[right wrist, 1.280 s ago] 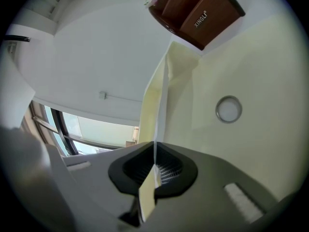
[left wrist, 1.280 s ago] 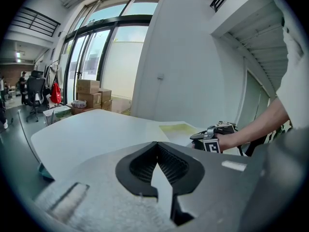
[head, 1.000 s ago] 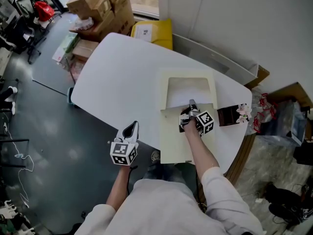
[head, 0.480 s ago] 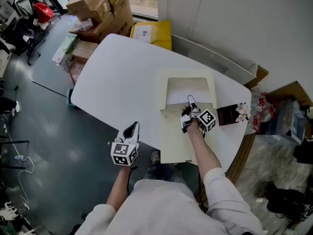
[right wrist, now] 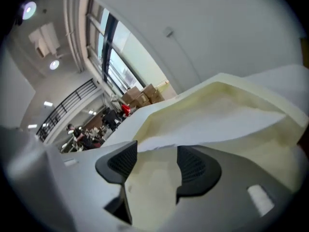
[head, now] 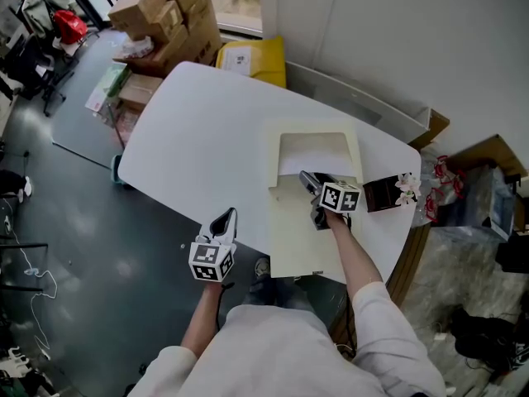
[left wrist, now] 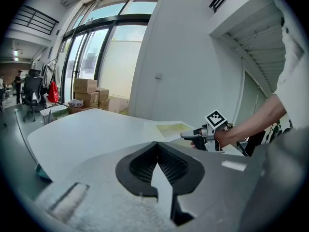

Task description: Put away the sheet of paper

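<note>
On the table (head: 207, 131), beside a dark box (head: 380, 195), the cream folder (head: 297, 230) holds 1 sheet (head: 312, 162), with the right gripper (right wrist: 154, 161) opening its jaws on nothing and the left gripper (left wrist: 157, 149) keeping its jaws pressed together.

Right gripper (head: 307, 179) over cream folder (head: 293, 238) on white desk (head: 207, 131), fingers opening, nothing between them; sheet of paper (head: 312, 157) in folder; left gripper (head: 223, 220) beyond desk edge.

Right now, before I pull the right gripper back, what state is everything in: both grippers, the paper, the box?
right gripper: jaws opening, nothing between them, low over the box.
left gripper: shut, empty, held off the white table's near edge.
sheet of paper: lying flat inside the box, not gripped.
cream box: open, its flap laid out toward the person.
</note>
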`<state>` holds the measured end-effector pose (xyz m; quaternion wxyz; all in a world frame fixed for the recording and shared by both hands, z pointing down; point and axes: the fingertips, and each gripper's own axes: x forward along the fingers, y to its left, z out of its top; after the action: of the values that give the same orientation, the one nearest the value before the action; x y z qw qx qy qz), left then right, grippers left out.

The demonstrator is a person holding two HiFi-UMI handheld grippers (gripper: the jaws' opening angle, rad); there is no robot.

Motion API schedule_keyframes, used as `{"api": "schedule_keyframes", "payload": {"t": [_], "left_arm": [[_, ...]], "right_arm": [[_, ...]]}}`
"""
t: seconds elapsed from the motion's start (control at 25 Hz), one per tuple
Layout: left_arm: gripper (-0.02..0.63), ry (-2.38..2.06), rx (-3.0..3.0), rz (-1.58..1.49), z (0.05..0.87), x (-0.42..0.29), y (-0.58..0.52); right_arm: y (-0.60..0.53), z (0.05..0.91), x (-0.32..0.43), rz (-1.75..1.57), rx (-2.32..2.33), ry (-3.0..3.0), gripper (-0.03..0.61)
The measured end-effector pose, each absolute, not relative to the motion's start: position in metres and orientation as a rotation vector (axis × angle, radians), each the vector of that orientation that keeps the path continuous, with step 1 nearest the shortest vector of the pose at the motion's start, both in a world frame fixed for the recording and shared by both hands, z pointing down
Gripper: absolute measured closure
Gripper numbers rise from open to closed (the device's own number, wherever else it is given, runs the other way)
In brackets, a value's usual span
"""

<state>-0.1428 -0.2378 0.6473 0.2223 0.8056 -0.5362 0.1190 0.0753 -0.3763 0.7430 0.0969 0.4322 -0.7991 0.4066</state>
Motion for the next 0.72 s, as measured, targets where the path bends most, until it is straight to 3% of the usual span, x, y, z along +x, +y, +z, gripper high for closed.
{"api": "schedule_keyframes", "payload": {"t": [0.32, 0.56, 0.72], "left_arm": [[0.609, -1.477, 2.235, 0.318, 0.644, -0.140, -0.240], [0.609, -1.467, 2.252, 0.305, 0.640, -0.134, -0.244], [0.609, -1.464, 2.263, 0.296, 0.636, -0.132, -0.246]], "right_arm": [[-0.360, 0.766, 0.079, 0.767, 1.084, -2.162, 0.327], [-0.349, 0.774, 0.088, 0.757, 1.120, -2.109, 0.331], [-0.343, 0.766, 0.096, 0.738, 1.185, -2.112, 0.378]]}}
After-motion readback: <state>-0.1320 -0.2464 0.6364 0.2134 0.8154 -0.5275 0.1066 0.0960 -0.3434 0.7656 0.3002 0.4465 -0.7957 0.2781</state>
